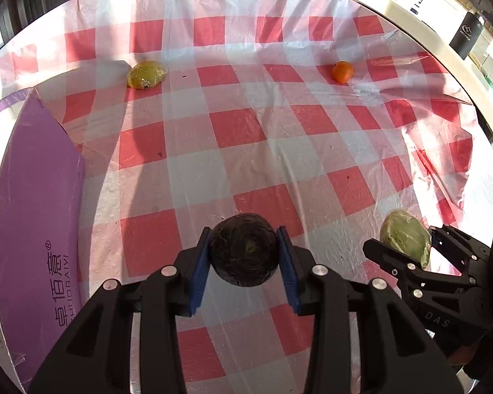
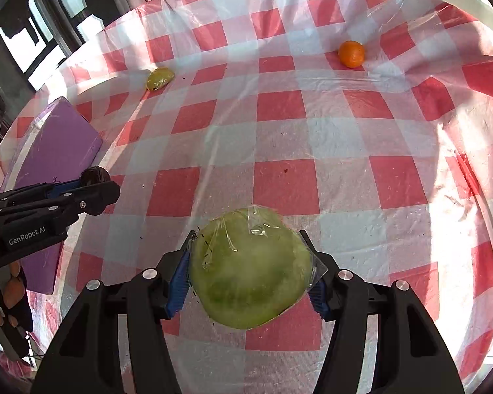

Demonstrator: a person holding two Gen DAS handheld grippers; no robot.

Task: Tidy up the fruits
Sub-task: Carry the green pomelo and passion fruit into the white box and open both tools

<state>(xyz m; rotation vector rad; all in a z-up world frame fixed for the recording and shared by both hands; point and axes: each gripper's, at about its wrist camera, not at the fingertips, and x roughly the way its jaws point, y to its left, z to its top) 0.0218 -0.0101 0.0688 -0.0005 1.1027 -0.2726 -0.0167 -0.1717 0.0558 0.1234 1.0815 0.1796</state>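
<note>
Red-checked cloth covers the desk (image 1: pixel 246 124); left tool (image 1: pixel 245 249) grips a firm dark round fruit (image 1: pixel 243 249), right tool (image 2: pixel 249 269) a slippery film-wrapped green fruit (image 2: pixel 249 266), both pinched across their middles.

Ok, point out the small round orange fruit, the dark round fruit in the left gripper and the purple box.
small round orange fruit (image 2: pixel 351 53), right wrist view, centre of its skin.
dark round fruit (image 1: pixel 245 254), left wrist view, middle of its front face.
purple box (image 1: pixel 36 203), left wrist view, bare top panel.
</note>
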